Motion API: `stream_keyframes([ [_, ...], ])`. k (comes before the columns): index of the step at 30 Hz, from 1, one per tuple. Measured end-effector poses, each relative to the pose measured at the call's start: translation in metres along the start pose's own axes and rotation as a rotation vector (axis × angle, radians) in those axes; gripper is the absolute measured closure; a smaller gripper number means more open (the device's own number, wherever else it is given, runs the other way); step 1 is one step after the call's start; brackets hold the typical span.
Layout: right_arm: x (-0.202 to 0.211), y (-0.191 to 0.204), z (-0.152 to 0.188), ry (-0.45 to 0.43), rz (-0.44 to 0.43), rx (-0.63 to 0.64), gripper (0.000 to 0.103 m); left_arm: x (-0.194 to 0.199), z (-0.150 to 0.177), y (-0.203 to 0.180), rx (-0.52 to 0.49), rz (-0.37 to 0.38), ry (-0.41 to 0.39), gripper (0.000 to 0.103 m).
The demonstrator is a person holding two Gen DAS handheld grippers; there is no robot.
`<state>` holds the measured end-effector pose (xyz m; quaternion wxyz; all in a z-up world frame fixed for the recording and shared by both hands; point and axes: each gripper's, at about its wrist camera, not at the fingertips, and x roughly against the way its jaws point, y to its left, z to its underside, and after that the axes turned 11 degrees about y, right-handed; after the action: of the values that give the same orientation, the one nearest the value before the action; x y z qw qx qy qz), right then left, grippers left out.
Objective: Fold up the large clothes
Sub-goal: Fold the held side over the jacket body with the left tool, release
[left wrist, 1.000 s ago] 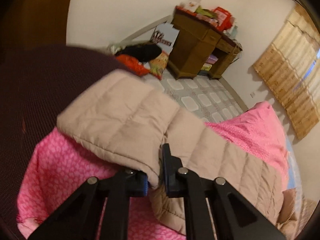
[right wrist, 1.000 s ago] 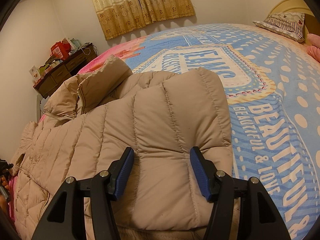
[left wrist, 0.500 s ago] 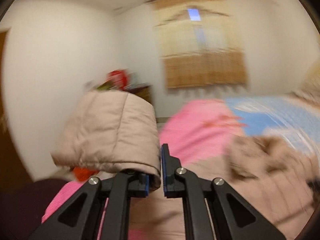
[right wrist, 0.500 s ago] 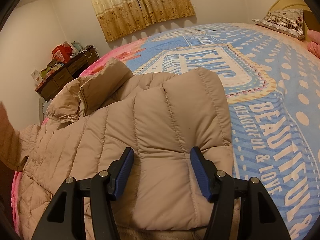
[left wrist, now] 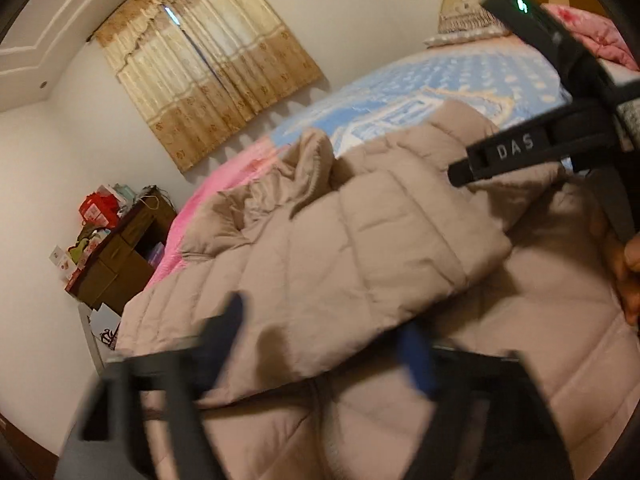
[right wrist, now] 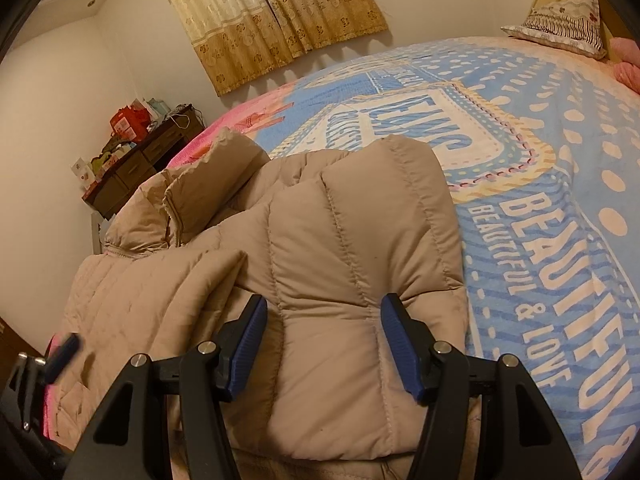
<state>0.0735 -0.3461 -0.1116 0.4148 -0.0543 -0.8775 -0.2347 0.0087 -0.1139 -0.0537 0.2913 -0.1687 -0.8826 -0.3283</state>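
A beige quilted jacket (left wrist: pixel 360 240) lies on the bed's blue bedspread (right wrist: pixel 560 160). My left gripper (left wrist: pixel 324 340) is blurred low over the jacket and its jaws are opening. A folded sleeve (left wrist: pixel 320 280) lies loose across the jacket between its spread fingers, and the pads do not press it. The left gripper's fingertip (right wrist: pixel 60 356) also shows at the lower left of the right wrist view. My right gripper (right wrist: pixel 324 344) pinches the other folded sleeve (right wrist: pixel 352 240) between its blue pads. Its black body (left wrist: pixel 516 152) sits at the right of the left wrist view, held by a hand (left wrist: pixel 628 272).
A dark wooden desk (right wrist: pixel 136 172) piled with boxes stands beyond the bed's pink end (left wrist: pixel 208 196). Tan curtains (right wrist: pixel 272 20) hang on the far wall. A patterned pillow (right wrist: pixel 560 28) and pink bedding (left wrist: pixel 592 28) lie by the headboard.
The left gripper swung from the pink end of the bed over the jacket, carrying the sleeve across. Its jaws have spread and let the sleeve go. The right gripper has not moved.
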Motion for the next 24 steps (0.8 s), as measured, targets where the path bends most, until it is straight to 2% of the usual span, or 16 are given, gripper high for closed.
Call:
stream_keyframes([
  [3,0.0,0.0,0.0,-0.001,-0.009,-0.007,0.042,0.021,0.004,0.029,0.066,0.081,-0.026,0.007],
  [5,0.002,-0.003,0.0,-0.003,-0.03,-0.022,0.042,0.024,0.005,0.047,0.115,0.101,-0.021,0.007],
  [6,0.005,-0.006,0.0,-0.009,-0.049,-0.043,0.042,0.027,0.009,0.064,0.154,0.103,-0.013,0.005],
  [7,0.012,-0.01,0.002,-0.022,-0.061,-0.082,0.043,0.026,0.009,0.062,0.178,0.105,-0.008,0.005],
  [9,0.033,-0.011,0.009,-0.085,-0.063,-0.141,0.043,0.023,0.023,0.082,0.255,0.117,0.006,0.003],
  [11,0.052,0.012,0.015,-0.128,-0.069,-0.078,0.043,0.017,0.03,0.109,0.34,0.093,0.019,0.0],
  [13,0.054,0.055,0.016,-0.078,-0.022,0.092,0.046,0.003,0.032,0.129,0.406,0.043,0.035,0.0],
  [14,0.053,0.081,0.018,-0.053,0.001,0.188,0.051,-0.011,0.03,0.141,0.44,0.011,0.058,0.0],
  [15,0.049,0.103,0.02,-0.03,0.009,0.264,0.063,-0.02,0.03,0.148,0.467,-0.016,0.071,0.0],
  [16,0.046,0.117,0.022,-0.015,0.016,0.31,0.066,-0.03,0.03,0.155,0.497,-0.049,0.083,0.0],
  [18,0.033,0.139,0.024,0.009,0.046,0.381,0.066,-0.055,0.037,0.17,0.571,-0.119,0.161,0.002],
  [21,-0.001,0.139,0.028,0.089,0.132,0.403,0.066,-0.081,0.051,0.179,0.67,-0.086,0.249,0.002],
  [22,-0.016,0.128,0.03,0.128,0.136,0.383,0.067,-0.09,0.055,0.178,0.683,-0.076,0.274,0.002],
  [24,-0.024,0.108,0.03,0.12,0.075,0.322,0.067,-0.106,0.064,0.171,0.697,-0.061,0.314,0.002],
])
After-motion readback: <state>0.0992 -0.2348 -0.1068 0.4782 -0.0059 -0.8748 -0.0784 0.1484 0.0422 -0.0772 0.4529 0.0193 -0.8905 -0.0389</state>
